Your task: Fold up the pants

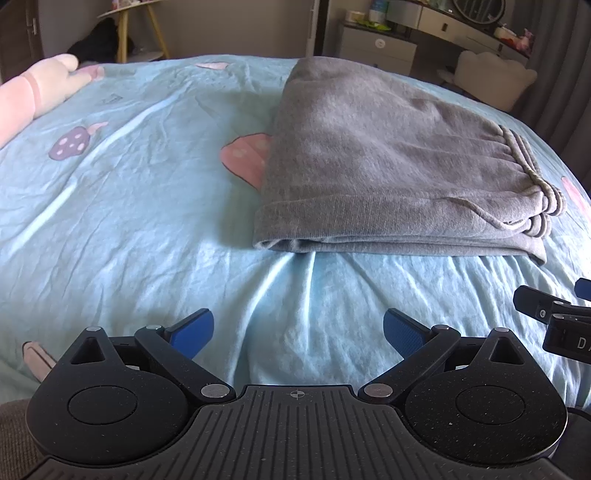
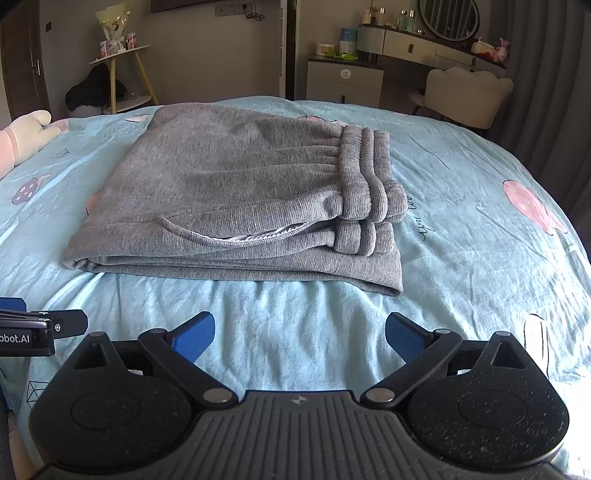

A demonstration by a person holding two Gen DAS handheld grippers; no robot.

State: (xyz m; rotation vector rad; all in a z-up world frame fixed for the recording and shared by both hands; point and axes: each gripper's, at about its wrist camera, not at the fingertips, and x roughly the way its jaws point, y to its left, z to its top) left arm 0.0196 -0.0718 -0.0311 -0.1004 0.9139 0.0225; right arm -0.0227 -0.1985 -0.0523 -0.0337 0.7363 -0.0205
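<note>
Grey knit sweatpants [image 2: 236, 192] lie folded into a flat rectangular stack on the light blue mushroom-print bedsheet [image 2: 461, 192], ribbed elastic waistband [image 2: 365, 173] doubled over on the stack's right side, a pocket opening with pale lining showing along the near edge. In the left wrist view the same stack sits up and right of centre [image 1: 388, 158].

Left gripper [image 1: 298, 334]: blue-padded fingers spread wide, nothing between them, hovering over bare sheet, near the stack's front-left corner but apart from it. Right gripper [image 2: 300, 336]: fingers likewise spread, empty, over the sheet just short of the stack's near edge. Each gripper's body pokes into the other's view at the frame edge, so they sit side by side.

Nothing lies between either gripper and the pants, only wrinkled sheet.

Around: pink and cream plush toy [image 2: 22, 136] at the bed's far left edge, well apart from the pants. Beyond the bed: round side table with yellow legs [image 2: 122, 70], a dark bundle under it, white drawer cabinet [image 2: 345, 83], vanity desk with oval mirror [image 2: 448, 18], cream shell-back chair [image 2: 469, 96], grey curtain [image 2: 550, 74] far right.
</note>
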